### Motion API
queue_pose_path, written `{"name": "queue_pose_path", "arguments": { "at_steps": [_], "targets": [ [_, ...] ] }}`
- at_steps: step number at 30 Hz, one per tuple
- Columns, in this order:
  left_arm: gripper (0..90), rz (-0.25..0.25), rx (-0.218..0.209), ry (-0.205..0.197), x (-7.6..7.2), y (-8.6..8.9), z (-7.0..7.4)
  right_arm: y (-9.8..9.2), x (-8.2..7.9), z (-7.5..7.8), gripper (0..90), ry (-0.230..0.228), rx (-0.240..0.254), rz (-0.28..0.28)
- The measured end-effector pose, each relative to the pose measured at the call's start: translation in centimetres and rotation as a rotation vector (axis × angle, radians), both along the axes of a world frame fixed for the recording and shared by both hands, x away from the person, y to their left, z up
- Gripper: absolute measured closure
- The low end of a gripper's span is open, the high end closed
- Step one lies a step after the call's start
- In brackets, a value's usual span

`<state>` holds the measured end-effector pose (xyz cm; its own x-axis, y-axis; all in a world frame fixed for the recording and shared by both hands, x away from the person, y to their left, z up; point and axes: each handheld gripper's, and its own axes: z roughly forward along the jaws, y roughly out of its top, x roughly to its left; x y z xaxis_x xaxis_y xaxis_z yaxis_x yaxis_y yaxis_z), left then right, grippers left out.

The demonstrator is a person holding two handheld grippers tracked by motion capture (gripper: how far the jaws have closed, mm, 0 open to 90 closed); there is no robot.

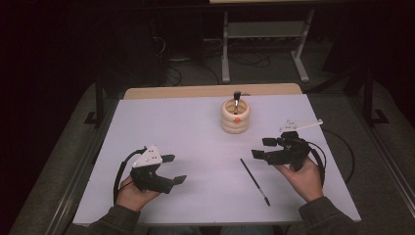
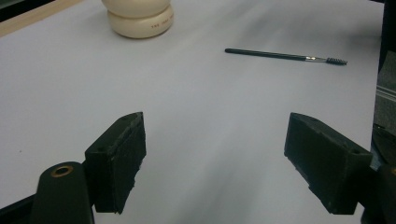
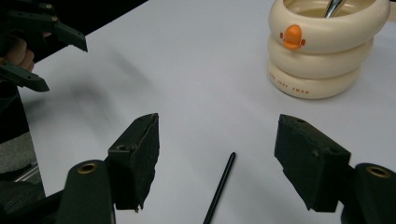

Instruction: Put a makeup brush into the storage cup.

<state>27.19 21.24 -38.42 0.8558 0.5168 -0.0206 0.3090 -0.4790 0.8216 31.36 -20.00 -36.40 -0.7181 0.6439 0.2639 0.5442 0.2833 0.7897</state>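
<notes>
A cream ringed holder [image 1: 235, 116] with an orange duck bill stands at the back middle of the white table [image 1: 176, 127], with a dark-handled brush [image 1: 236, 100] upright inside. A thin black brush [image 1: 255, 181] lies flat right of centre. My left gripper [image 1: 173, 169] is open at the front left, nothing between its jaws. My right gripper [image 1: 264, 148] is open, just right of the lying brush's far end. The left gripper view has the holder [image 2: 138, 18] and the lying brush [image 2: 285, 56] ahead. In the right gripper view the brush tip [image 3: 219, 186] lies between the jaws, the holder [image 3: 322, 46] beyond.
A metal frame [image 1: 264, 44] with cables stands on the dark floor behind the table. A wooden strip [image 1: 210, 90] edges the table's far side. Cables trail from both grippers. My left gripper [image 3: 37, 51] appears at the far left of the right gripper view.
</notes>
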Motion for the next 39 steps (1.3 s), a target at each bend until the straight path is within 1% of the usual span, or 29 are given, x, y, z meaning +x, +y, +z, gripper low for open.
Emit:
{"name": "queue_pose_path", "arguments": {
  "at_steps": [2, 7, 9, 16, 25, 28, 30, 31, 32, 33, 39],
  "targets": [
    [20.3, -0.002, -0.002, -0.002, 0.0, -0.1, 0.0, -0.1, -0.2, -0.1, 30.4, -0.014, 0.002, 0.005],
    [20.3, -0.003, -0.004, -0.003, 0.0, -0.1, 0.1, -0.1, -0.9, -0.1, 30.5, -0.010, 0.001, 0.005],
    [20.3, -0.002, -0.004, -0.003, 0.0, -0.1, 0.1, 0.0, -1.0, -0.1, 30.6, -0.017, 0.002, 0.009],
    [20.3, -0.003, 0.004, -0.005, -0.1, -0.1, 0.1, 0.2, -1.8, 0.0, 30.8, -0.020, -0.005, 0.016],
    [20.3, 0.002, -0.003, -0.002, -0.1, -0.1, 0.1, 0.1, -2.4, -0.4, 31.9, -0.017, -0.014, 0.012],
    [20.3, 0.002, -0.003, -0.002, -0.1, -0.1, 0.1, 0.2, -2.6, -0.6, 32.9, -0.010, -0.024, 0.008],
    [20.3, 0.001, -0.005, -0.003, -0.1, -0.1, 0.1, 0.3, -2.9, -0.7, 33.8, -0.004, -0.039, 0.004],
    [20.3, 0.002, -0.008, -0.001, -0.1, -0.1, 0.1, 0.4, -3.0, -0.8, 34.1, 0.006, -0.049, 0.001],
    [20.3, 0.002, -0.008, -0.001, -0.1, -0.1, 0.1, 0.4, -3.0, -1.0, 34.6, -0.007, -0.056, 0.006],
    [20.3, 0.002, -0.008, -0.001, -0.1, -0.1, 0.1, 0.4, -3.2, -1.1, 35.1, 0.008, -0.061, 0.002],
    [20.3, 0.000, 0.000, 0.002, -0.1, -0.2, 0.0, 0.8, -3.4, -2.0, 39.2, 0.008, -0.088, 0.006]
  ]
}}
